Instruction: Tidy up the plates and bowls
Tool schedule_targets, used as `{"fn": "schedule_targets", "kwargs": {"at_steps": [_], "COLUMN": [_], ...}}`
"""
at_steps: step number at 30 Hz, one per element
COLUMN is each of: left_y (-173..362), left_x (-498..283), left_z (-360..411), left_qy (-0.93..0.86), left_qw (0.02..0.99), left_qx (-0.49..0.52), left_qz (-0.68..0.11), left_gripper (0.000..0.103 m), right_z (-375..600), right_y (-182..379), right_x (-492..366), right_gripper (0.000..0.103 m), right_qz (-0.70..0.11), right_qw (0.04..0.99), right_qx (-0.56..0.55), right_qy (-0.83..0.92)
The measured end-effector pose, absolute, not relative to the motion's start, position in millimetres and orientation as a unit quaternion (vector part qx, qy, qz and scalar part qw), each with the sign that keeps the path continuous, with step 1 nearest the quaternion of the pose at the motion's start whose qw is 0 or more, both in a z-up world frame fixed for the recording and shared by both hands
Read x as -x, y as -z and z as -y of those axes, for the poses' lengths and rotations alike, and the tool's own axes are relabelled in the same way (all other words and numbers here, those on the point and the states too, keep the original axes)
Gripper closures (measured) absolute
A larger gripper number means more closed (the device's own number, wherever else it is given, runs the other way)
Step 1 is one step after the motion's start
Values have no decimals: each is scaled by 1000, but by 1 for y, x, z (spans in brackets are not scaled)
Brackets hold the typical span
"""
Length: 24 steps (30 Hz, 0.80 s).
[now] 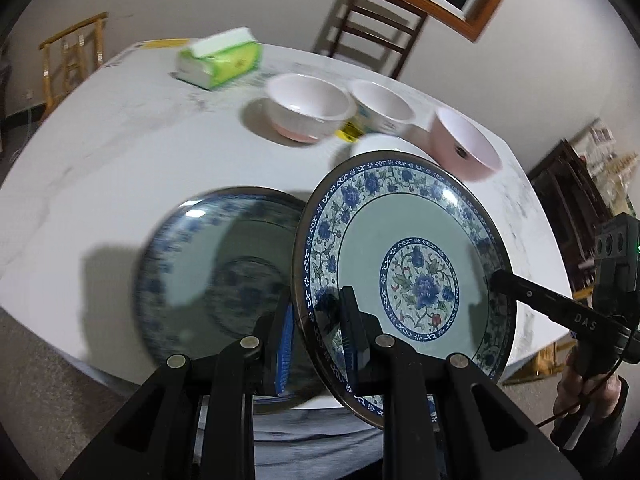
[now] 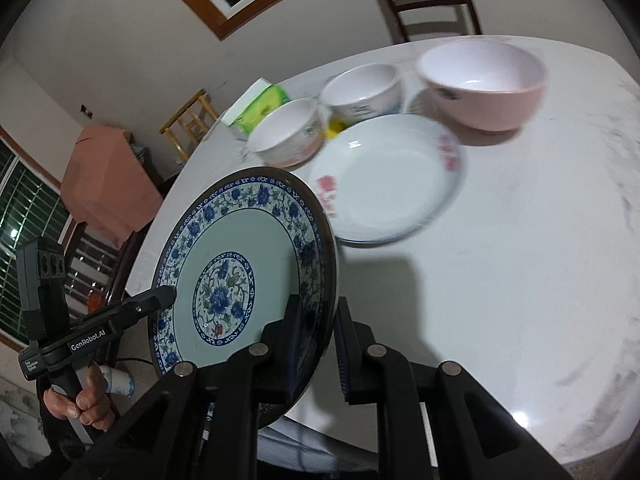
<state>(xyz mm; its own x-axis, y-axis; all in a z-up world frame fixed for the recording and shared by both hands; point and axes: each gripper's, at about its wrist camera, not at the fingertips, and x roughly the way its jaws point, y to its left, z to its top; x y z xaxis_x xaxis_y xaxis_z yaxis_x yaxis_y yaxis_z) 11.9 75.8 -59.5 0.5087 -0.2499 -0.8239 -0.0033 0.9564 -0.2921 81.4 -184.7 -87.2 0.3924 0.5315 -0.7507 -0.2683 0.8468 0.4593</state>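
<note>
A blue-flowered plate (image 1: 404, 276) hangs tilted above the table, held at both sides. My left gripper (image 1: 316, 312) is shut on its left rim, and my right gripper (image 2: 320, 308) is shut on the opposite rim of this plate (image 2: 240, 272). Each gripper also shows in the other's view, the right gripper (image 1: 500, 280) and the left gripper (image 2: 166, 294). A second blue-flowered plate (image 1: 208, 272) lies blurred on the table, below and left of the held one. Behind it stand a white plate with red flowers (image 2: 384, 184), a pink bowl (image 2: 484, 80) and two white bowls (image 2: 362, 88) (image 2: 286, 134).
The round white marble table (image 1: 100, 184) carries a green tissue pack (image 1: 218, 58) at its far side. A dark wooden chair (image 1: 372, 28) stands behind the table and a light wooden chair (image 1: 72, 52) to its left. A person's hand (image 2: 86, 396) grips the left handle.
</note>
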Motion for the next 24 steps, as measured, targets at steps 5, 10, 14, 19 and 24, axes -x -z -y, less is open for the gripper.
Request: {"fn": "schedule_targets", "kwargs": {"at_steps": [5, 10, 14, 19, 24], "left_y": [62, 74, 88, 101, 110], "left_x": [-11, -11, -14, -18, -21], "left_z": [-115, -147, -164, -175, -178], "left_qy": [41, 18, 7, 4, 8], "left_qw": [860, 854, 847, 840, 834], "left_qx": [139, 152, 163, 172, 179], "left_qz": [-490, -497, -506, -515, -522], "left_gripper": [85, 85, 85, 85, 84], "right_z": [144, 109, 94, 83, 80], "right_y": [94, 110, 122, 130, 132], "right_x": [-91, -103, -109, -111, -108], "right_gripper": [87, 87, 87, 87, 86], "right_qz": [-506, -525, -539, -550, -555], "right_qw": [813, 801, 792, 787, 788], "right_qx": [-130, -121, -119, -112, -99], "right_qy": [-258, -263, -260, -254, -247]}}
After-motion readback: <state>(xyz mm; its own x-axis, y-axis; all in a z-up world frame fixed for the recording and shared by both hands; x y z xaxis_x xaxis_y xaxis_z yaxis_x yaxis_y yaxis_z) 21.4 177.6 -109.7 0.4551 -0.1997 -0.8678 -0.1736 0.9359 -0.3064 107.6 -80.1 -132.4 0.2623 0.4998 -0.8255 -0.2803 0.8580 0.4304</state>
